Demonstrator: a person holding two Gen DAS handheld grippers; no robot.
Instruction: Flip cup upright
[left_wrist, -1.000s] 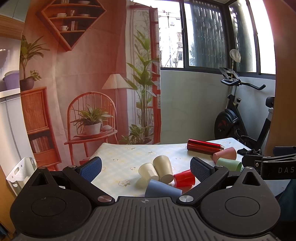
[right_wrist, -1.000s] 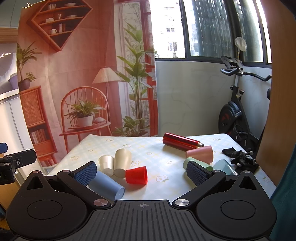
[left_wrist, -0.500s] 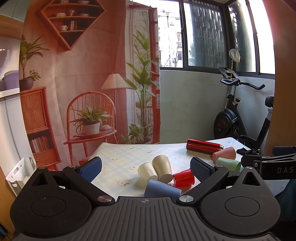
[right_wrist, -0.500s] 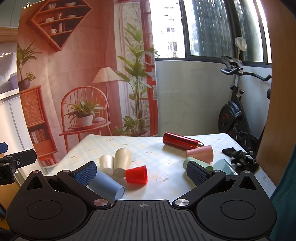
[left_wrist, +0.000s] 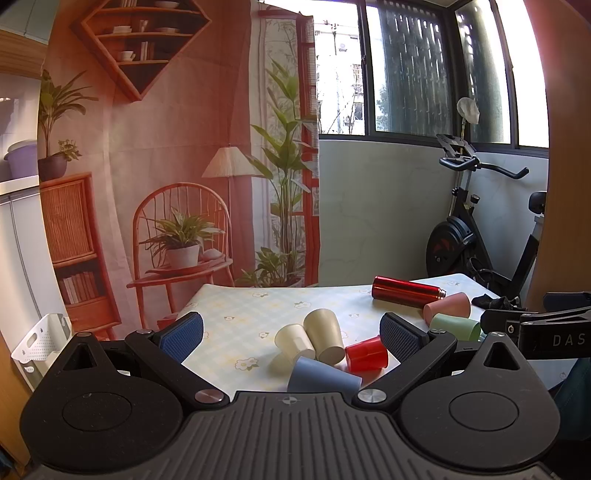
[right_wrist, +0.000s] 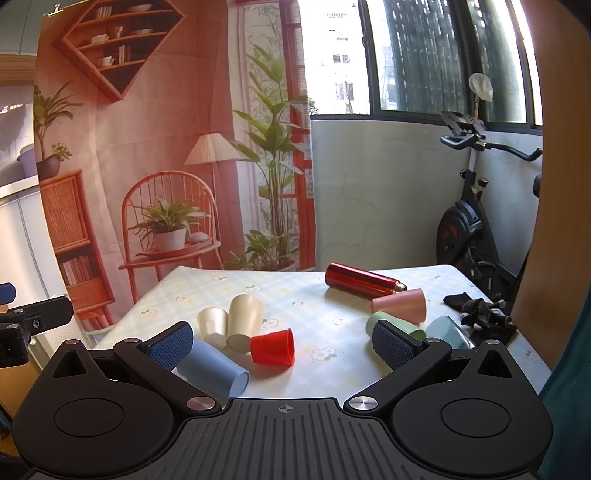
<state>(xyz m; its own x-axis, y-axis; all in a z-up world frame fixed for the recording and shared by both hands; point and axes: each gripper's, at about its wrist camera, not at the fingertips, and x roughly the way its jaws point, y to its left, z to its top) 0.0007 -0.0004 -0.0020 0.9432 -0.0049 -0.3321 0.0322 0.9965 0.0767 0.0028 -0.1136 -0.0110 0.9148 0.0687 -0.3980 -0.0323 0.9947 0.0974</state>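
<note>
Black ribbed gripper body (left_wrist: 291, 332), blue textured fingers (left_wrist: 181, 334), silver screws.

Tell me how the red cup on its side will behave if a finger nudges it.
The red cup lies on its side, so it would probably roll. Its tapered wall suggests it would curve rather than go straight. It looks like thin plastic, likely light and easily skidding on the tablecloth.

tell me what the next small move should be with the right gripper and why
Probably ease the right gripper forward and down toward the red cup. Both grippers are open and hold nothing, and the red cup lies on its side on the table, almost centred between the right fingers, with clear space on its right. The blue cup is nearer but sits partly behind the left finger.
</note>
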